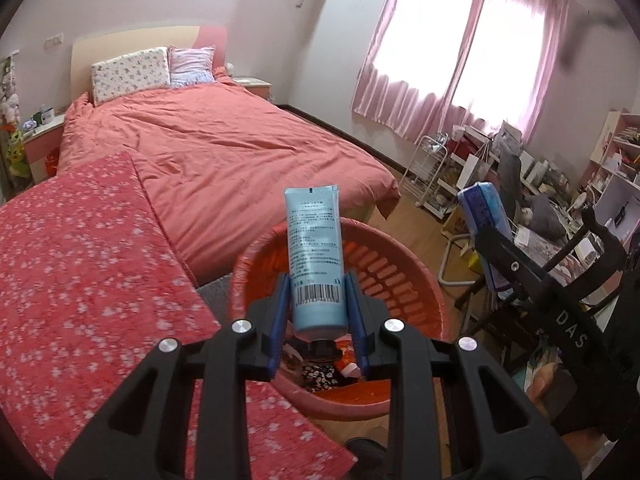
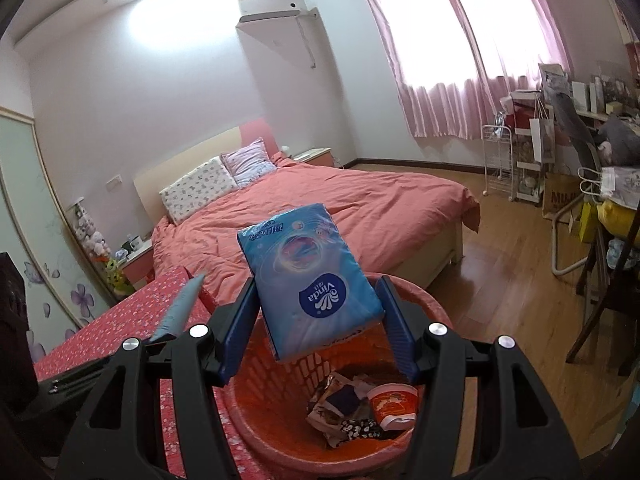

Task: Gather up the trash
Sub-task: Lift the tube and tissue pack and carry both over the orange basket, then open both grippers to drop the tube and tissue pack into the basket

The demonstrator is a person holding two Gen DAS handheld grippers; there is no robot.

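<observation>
Your left hand-held gripper [image 1: 318, 304] is closed on the blue tube [image 1: 316, 256], cap end down, pads near the barcode; tube hangs over the red basket [image 1: 404, 276]. Your right hand-held gripper [image 2: 318, 320] holds the tissue pack [image 2: 308, 276]. Its pads sit wide either side w/ little visible contact, so grip looks marginal. The pack is above the basket's near rim [image 2: 416, 292], approx. over the trash [image 2: 360, 404] inside.

Risks:
- Pack is tilted and may slip out early, landing on the patterned cover [image 2: 132, 320] beside the basket.
- Releasing the tube too close to the rim could bounce it onto the floor [image 2: 500, 272].
- Both grippers crowd one opening; they may collide.
</observation>
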